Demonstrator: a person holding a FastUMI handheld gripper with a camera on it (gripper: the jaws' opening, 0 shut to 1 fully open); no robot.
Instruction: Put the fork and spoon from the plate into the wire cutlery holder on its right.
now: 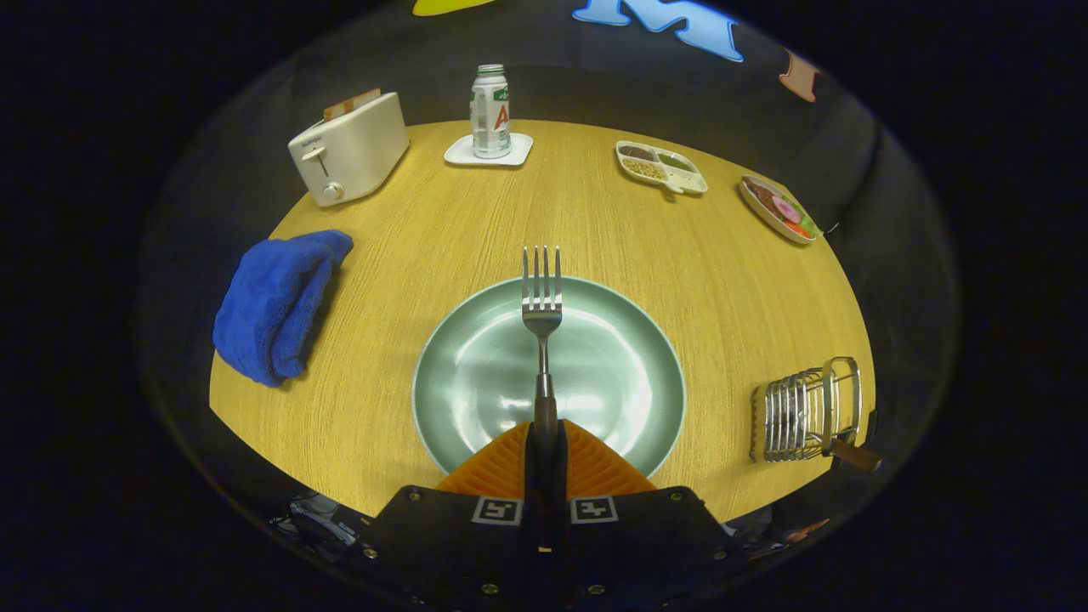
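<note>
Gripper point(544, 442) closed tight on fork point(541, 314) handle, tines projecting forward above plate point(476, 374). Wire cutlery holder point(806, 412) well right of plate, a brown handle jutting from it. Risks: fork pivoting in narrow pinch; tines snagging holder wires on entry.

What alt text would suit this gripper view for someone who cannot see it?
A gripper clamps a fork by its handle above a green plate on a wooden table. A wire cutlery holder sits right of the plate, a blue cloth left.
</note>
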